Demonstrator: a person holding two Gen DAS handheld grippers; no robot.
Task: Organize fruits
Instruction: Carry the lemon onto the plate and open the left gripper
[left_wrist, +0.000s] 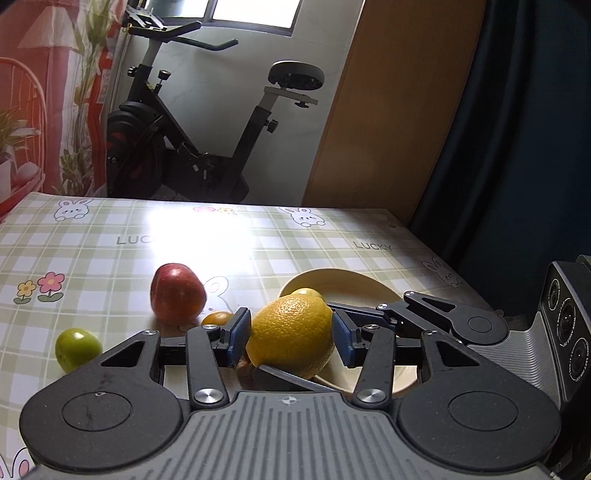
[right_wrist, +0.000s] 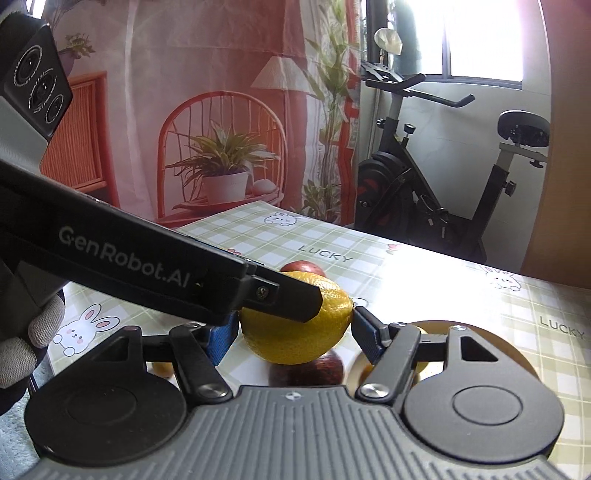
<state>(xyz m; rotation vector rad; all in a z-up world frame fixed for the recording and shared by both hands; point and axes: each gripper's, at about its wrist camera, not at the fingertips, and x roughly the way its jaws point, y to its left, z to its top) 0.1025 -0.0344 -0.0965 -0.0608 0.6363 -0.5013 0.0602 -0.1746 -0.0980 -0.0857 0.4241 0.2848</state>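
Checked bunny tablecloth | big yellow orange sits between both tongs, near the plate | left gripper and right gripper each pinch its sides | round, firm, a bit heavy, could slip; hold the fat middle.

Black linkage tongs, blue pads, ribbed grey base, silver screws, white "GenRobot.AI" lettering (side), grey knit glove.

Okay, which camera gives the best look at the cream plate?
The left wrist view: the cream plate shows its rim and bare inside behind the large yellow citrus. In the right wrist view the plate is mostly hidden by the gripper's own linkage.
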